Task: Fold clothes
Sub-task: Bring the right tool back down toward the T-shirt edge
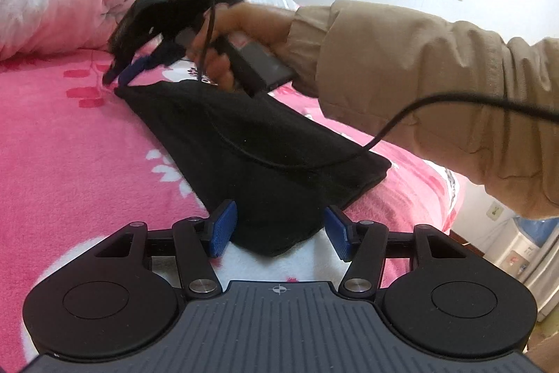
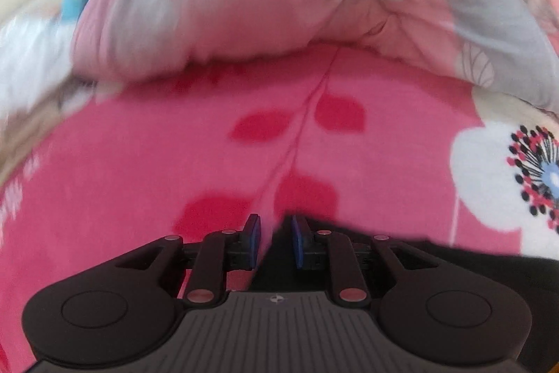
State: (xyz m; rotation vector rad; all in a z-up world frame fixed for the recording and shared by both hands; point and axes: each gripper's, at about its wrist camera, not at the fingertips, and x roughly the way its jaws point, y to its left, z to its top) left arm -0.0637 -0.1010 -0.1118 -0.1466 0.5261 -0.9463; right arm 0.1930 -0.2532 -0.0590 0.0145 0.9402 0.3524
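Folding underway: right gripper [image 1: 120, 74] jaws pinch black garment's [image 1: 258, 156] far corner; left gripper [image 1: 279, 233] jaws gape over its near hem, which wants gripping.

Right gripper [image 1: 120, 74] blurred, jaws perhaps parted

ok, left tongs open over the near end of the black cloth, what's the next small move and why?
Probably close the left tongs on the near edge of the black fabric garment. Their blue pads sit apart on either side of that edge, gripping nothing, while the right tongs pinch the far corner on the pink floral bedsheet. Both ends need holding before folding.
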